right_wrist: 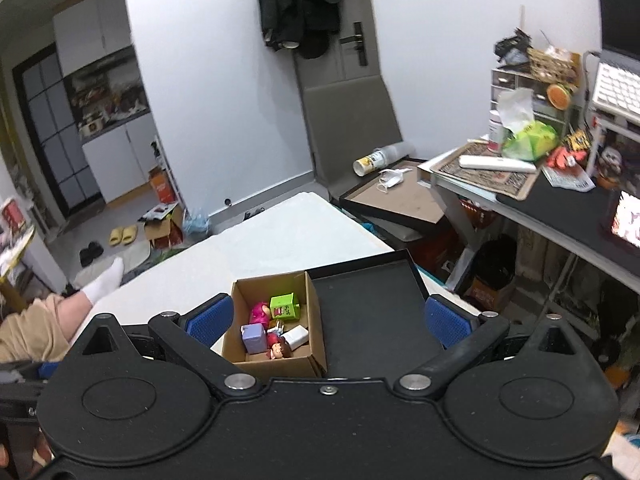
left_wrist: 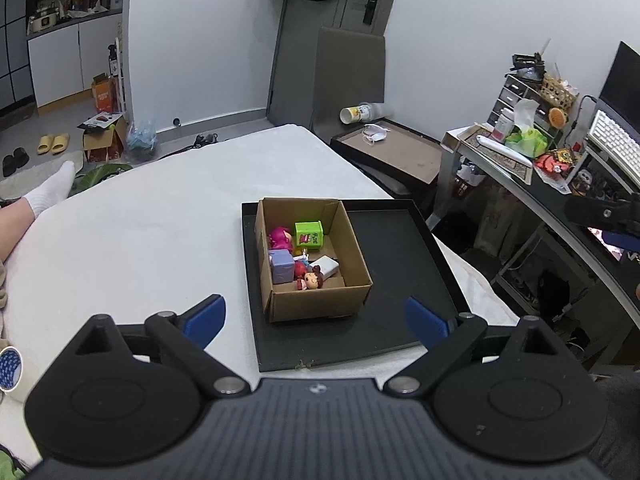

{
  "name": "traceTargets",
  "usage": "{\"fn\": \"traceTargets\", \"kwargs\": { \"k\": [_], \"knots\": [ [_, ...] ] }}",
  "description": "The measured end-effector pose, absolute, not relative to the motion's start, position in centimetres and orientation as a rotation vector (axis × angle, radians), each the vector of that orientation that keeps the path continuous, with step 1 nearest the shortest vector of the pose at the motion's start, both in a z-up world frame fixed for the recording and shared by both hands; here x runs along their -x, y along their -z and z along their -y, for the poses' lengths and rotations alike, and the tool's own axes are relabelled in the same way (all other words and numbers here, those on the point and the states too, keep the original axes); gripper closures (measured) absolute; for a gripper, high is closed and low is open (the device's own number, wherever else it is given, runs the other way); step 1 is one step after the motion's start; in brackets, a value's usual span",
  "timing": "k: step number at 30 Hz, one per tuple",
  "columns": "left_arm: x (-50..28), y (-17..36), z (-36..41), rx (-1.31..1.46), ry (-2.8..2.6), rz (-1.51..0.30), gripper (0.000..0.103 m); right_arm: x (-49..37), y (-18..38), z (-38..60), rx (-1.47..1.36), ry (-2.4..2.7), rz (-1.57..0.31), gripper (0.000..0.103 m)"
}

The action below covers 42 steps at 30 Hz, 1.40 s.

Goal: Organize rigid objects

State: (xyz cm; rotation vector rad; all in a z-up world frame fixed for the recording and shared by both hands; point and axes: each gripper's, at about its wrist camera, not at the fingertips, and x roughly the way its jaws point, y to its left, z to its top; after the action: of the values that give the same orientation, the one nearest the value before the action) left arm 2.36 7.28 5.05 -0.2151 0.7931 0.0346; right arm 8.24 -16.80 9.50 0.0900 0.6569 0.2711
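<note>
Toys wait in the box [left_wrist: 316,264]

Your left gripper [left_wrist: 316,320] and right gripper [right_wrist: 326,318] gape wide, empty; pinch the stiff, light green cube [left_wrist: 309,235] across its flat sides.

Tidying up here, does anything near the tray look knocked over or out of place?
Yes: a yellow-and-white paper cup lies on its side on the brown board behind the bed, beside a crumpled white face mask.

white bed [left_wrist: 160,220] under black tray [left_wrist: 400,280]
</note>
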Motion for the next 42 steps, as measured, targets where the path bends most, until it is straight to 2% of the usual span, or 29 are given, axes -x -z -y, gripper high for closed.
{"fn": "traceTargets", "kwargs": {
  "k": [12,29,42],
  "knots": [
    [0.0,-6.0,-5.6,0.178,-0.037,-0.748,0.007,-5.6,-9.4,18.4,-0.122,-0.237,-0.61,0.0],
    [0.5,-4.4,-4.5,0.2,-0.06,-0.783,0.007,-5.0,-6.7,17.5,0.008,-0.241,-0.661,0.0],
    [1.0,-4.7,-4.5,0.183,-0.063,-0.783,0.007,-5.0,-6.4,17.8,-0.022,-0.246,-0.692,0.0]
  ]
}}
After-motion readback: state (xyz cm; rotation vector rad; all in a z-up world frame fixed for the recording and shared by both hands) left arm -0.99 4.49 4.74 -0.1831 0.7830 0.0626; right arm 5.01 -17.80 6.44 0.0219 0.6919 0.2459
